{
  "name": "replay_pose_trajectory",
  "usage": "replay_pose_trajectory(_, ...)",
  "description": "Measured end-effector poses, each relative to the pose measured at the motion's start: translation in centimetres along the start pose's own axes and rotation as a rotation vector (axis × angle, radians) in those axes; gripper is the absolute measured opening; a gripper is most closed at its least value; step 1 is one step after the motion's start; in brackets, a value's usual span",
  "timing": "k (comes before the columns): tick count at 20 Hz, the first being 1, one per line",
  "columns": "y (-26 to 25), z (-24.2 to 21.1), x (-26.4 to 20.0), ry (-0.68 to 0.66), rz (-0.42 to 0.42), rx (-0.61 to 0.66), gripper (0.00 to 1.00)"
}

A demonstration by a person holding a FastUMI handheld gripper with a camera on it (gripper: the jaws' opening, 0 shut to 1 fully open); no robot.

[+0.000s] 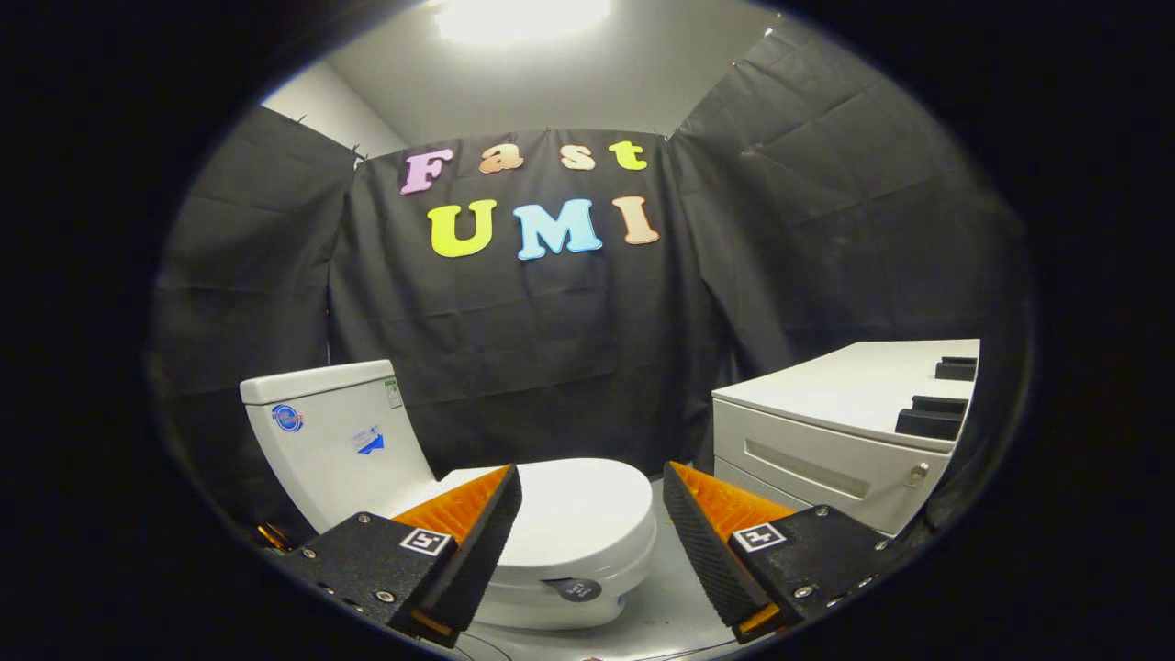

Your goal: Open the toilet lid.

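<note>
The gripper (592, 523) is hanging spread above the closed lid (574, 514) — it should be hooking under the front lip, lifting toward the tank (330, 441).

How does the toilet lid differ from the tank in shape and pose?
The lid is rounded and lies flat, closed; the tank is boxy and stands upright. The lid sits just ahead of the open gripper, between its fingers; the tank stands beyond the left finger. Both are white.
</note>
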State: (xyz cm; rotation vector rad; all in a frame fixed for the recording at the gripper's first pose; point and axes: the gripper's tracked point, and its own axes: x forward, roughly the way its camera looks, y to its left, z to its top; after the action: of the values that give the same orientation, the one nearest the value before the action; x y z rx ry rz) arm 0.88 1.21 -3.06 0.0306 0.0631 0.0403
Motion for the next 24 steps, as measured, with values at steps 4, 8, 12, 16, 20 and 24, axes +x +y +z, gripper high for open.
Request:
replay_pose_trajectory(4,0.4,-2.7,0.6,0.076,0.019,0.037,0.96)
replay_pose_trajectory(8,1.4,-5.1,0.9,0.162,0.069,0.15,0.96)
replay_pose_trajectory(12,2.9,-8.2,0.9,0.285,0.125,0.312,0.95)
replay_pose_trajectory(16,2.7,-10.4,1.2,0.343,0.113,0.371,0.95)
replay_pose_trajectory(20,2.4,-12.8,1.7,0.414,0.088,0.513,0.95)
replay_pose_trajectory(24,1.9,-15.0,2.3,0.471,0.06,0.679,0.95)
